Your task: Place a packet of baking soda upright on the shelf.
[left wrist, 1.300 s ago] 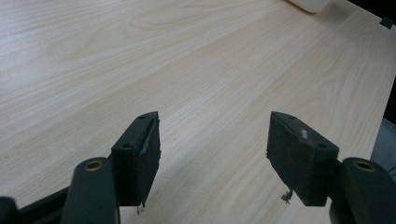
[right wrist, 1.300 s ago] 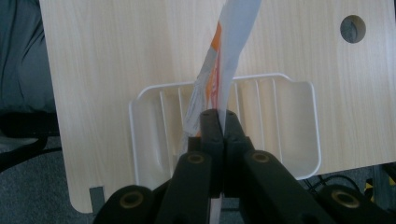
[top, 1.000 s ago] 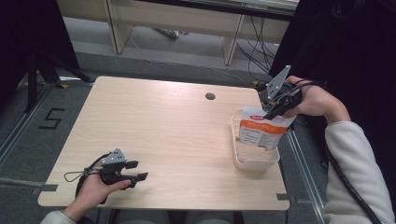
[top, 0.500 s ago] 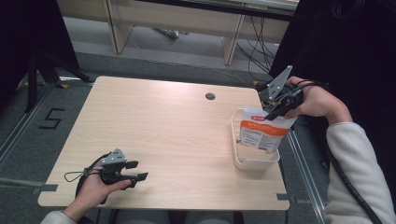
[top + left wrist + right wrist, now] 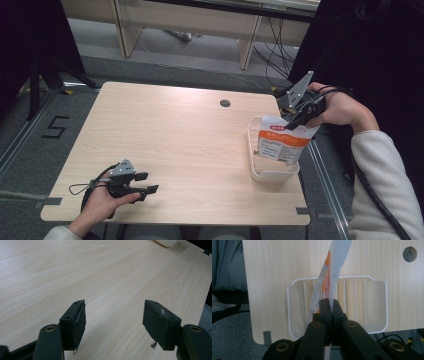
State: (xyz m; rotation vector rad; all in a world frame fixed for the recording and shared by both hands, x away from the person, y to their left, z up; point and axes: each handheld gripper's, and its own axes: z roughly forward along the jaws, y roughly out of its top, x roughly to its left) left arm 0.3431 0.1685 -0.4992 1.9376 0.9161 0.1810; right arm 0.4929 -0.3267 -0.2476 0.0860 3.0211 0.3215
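While the right gripper [image 5: 329, 305] was inspected, its 2 jaws stood pressed together on the top edge of a white and orange pouch [image 5: 285, 141], pinching it so that it hung upright. The pouch's lower part sat inside the white plastic tray [image 5: 254, 165] at the right edge of the table [image 5: 180, 145]; whether its bottom touched the tray floor could not be told. In the right gripper view the pouch [image 5: 332, 272] ran edge-on above the ribbed tray [image 5: 377, 302].

Judged step: the pouch was either being set into the tray or drawn out of it, and the frames did not settle which. The next move would call for a steady vertical path so the pouch clears the tray wall.

The left gripper [image 5: 142, 182] rested at the near left of the table, jaws spread and holding nothing, well apart from the tray.

Print on the pouch was too small to read. A "5" [image 5: 55, 127] was marked on the floor to the left of the table.
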